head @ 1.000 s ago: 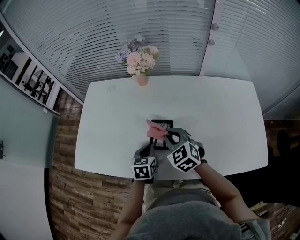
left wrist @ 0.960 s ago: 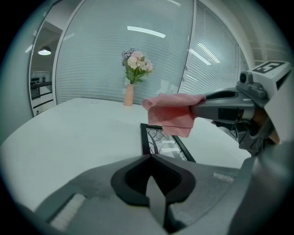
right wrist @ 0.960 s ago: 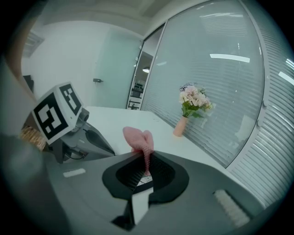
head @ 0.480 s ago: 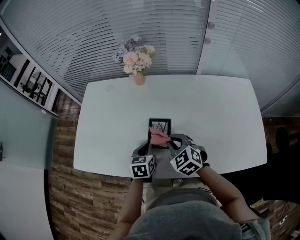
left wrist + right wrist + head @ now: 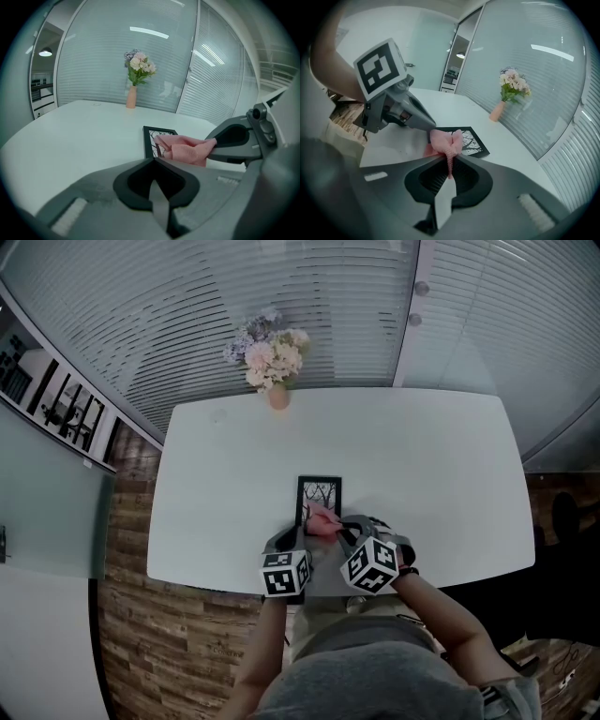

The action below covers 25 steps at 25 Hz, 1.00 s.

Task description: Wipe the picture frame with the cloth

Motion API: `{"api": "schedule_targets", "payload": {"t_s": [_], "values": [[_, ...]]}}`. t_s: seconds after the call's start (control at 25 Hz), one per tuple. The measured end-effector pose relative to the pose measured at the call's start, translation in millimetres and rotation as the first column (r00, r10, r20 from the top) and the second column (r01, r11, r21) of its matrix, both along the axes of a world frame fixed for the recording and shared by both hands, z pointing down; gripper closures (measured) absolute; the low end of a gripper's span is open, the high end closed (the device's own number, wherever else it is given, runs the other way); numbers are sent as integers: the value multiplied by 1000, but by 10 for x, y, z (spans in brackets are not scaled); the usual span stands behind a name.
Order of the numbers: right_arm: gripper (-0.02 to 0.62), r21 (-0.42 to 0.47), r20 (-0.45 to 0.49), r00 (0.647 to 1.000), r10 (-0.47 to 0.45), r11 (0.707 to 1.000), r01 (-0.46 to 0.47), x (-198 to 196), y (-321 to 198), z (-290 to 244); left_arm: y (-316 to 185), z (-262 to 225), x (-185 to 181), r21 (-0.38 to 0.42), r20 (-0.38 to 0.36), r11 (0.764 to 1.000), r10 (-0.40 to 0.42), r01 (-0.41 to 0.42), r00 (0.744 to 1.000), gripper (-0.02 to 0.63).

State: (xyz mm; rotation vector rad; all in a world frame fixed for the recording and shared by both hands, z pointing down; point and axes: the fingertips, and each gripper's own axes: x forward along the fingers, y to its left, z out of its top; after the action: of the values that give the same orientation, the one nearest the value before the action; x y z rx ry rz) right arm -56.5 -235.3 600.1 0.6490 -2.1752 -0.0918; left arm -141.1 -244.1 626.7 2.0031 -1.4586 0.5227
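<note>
Slid back to the near end of the black picture frame [image 5: 320, 493] since a second ago: pink cloth [image 5: 323, 520], pinched tight between the jaws of the right hand-held gripper [image 5: 449, 157]. Jaws together and empty on the left hand-held gripper [image 5: 153, 159], just beside the frame, flat on the white surface [image 5: 216, 484].

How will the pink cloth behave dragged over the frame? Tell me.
Probably floppy: the cloth bunches in folds at the shut jaws of the right gripper. Likely light: one pinched edge carries it. It may crumple rather than slide flat on the frame.
</note>
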Motion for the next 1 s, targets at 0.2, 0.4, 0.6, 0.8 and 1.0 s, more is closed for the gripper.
{"api": "schedule_targets", "payload": {"t_s": [0.2,0.4,0.6,0.8,1.0], "values": [[578,-12,-36,999,-17,1000,17,-5,8,115,2,4,-4,-3,-1,1000,0,0,1000,604],[578,-20,-53,998,-19,1000,18,5,-40,183,6,1,1,-4,-3,1000,-2,2,1000,604],[578,-24,-53,999,-9,1000,7,7,-129,196,11,-2,0,-4,-7,1000,-1,1,1000,604],[578,-19,-53,999,10,1000,-11,28,-283,200,9,2,6,-6,-9,1000,-1,1,1000,604],[580,-11,-54,998,28,1000,-28,39,-444,211,5,8,-3,-7,-11,1000,-3,3,1000,604]]}}
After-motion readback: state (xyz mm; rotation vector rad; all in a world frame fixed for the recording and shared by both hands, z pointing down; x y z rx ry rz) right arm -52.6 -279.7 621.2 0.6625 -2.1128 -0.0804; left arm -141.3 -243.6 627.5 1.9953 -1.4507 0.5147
